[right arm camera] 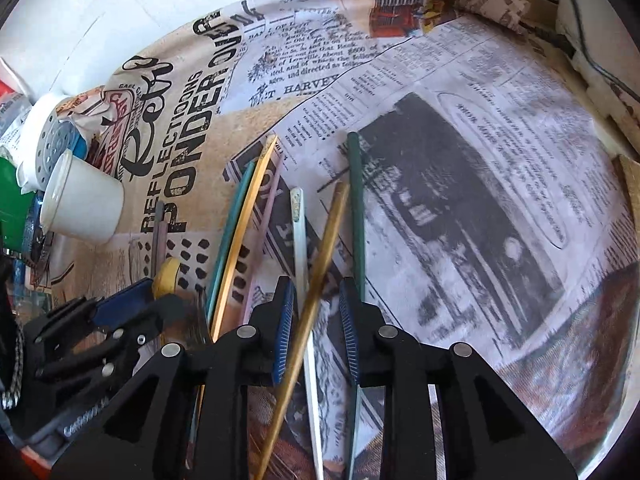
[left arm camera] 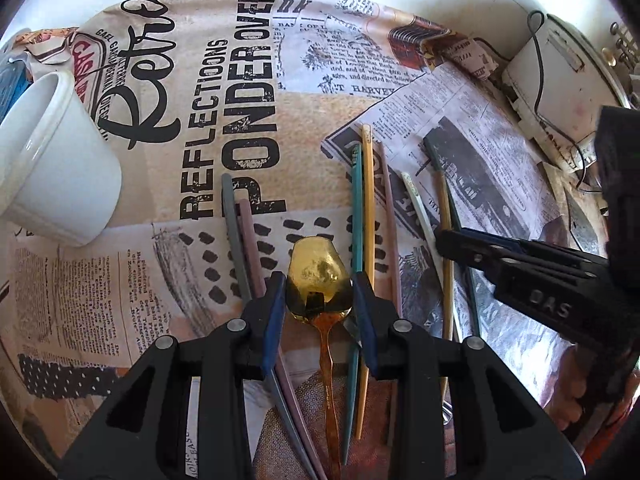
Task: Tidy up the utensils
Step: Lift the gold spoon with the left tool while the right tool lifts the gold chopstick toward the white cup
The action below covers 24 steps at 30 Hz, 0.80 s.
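A gold spoon [left arm camera: 318, 280] lies on the printed tablecloth, bowl pointing away. My left gripper [left arm camera: 319, 294] is open, its jaws on either side of the spoon bowl. Grey and mauve chopsticks [left arm camera: 240, 236] lie left of it; teal and yellow ones [left arm camera: 362, 216] lie right. My right gripper [right arm camera: 316, 308] is open, straddling a tan chopstick [right arm camera: 324, 256] that crosses a white one [right arm camera: 299, 224]. A dark green chopstick [right arm camera: 356, 200] lies just right of them. The right gripper also shows in the left wrist view [left arm camera: 444, 240]. The left gripper shows in the right wrist view [right arm camera: 136, 304].
A white cup [left arm camera: 56, 160] lies tipped on its side at the left, also in the right wrist view [right arm camera: 84, 204]. A white box with cables [left arm camera: 552, 76] stands at the far right. Bottles and a green container [right arm camera: 16, 196] crowd the left edge.
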Each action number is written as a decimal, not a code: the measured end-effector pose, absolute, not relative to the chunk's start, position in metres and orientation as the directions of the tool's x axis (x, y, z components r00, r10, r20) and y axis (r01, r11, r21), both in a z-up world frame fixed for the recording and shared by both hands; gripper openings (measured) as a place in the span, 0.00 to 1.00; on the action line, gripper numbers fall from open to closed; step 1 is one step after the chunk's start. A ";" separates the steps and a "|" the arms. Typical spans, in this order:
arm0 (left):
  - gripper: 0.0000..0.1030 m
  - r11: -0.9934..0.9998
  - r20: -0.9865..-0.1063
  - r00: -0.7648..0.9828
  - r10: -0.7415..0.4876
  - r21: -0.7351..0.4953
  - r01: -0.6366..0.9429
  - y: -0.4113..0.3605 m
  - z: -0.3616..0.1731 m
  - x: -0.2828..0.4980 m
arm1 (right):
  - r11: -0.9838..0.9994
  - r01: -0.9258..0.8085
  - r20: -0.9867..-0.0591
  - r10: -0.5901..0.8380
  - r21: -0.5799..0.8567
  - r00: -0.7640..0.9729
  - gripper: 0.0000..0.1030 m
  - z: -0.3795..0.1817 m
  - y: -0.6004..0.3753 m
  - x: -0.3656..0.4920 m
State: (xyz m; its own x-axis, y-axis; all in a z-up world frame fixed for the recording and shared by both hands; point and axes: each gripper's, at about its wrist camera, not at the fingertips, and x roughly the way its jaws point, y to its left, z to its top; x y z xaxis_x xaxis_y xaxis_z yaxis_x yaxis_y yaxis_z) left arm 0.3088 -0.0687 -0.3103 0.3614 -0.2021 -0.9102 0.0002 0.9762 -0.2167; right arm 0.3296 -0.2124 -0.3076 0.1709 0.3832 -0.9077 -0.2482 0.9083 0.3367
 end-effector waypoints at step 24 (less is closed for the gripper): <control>0.32 0.959 -0.855 0.436 -0.280 -0.271 0.083 -0.072 -0.266 0.289 | 0.931 -0.221 -0.871 0.354 0.292 0.341 0.07 -0.265 -0.227 0.304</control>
State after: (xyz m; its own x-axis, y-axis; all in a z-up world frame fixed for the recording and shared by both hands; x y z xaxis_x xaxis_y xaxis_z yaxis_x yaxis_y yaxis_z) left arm 0.2890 -0.0718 -0.2665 0.4362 -0.2796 -0.8553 0.0826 0.9589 -0.2713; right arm 0.3043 -0.2272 -0.2652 0.3406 0.3539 -0.8711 -0.2209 0.9306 0.2918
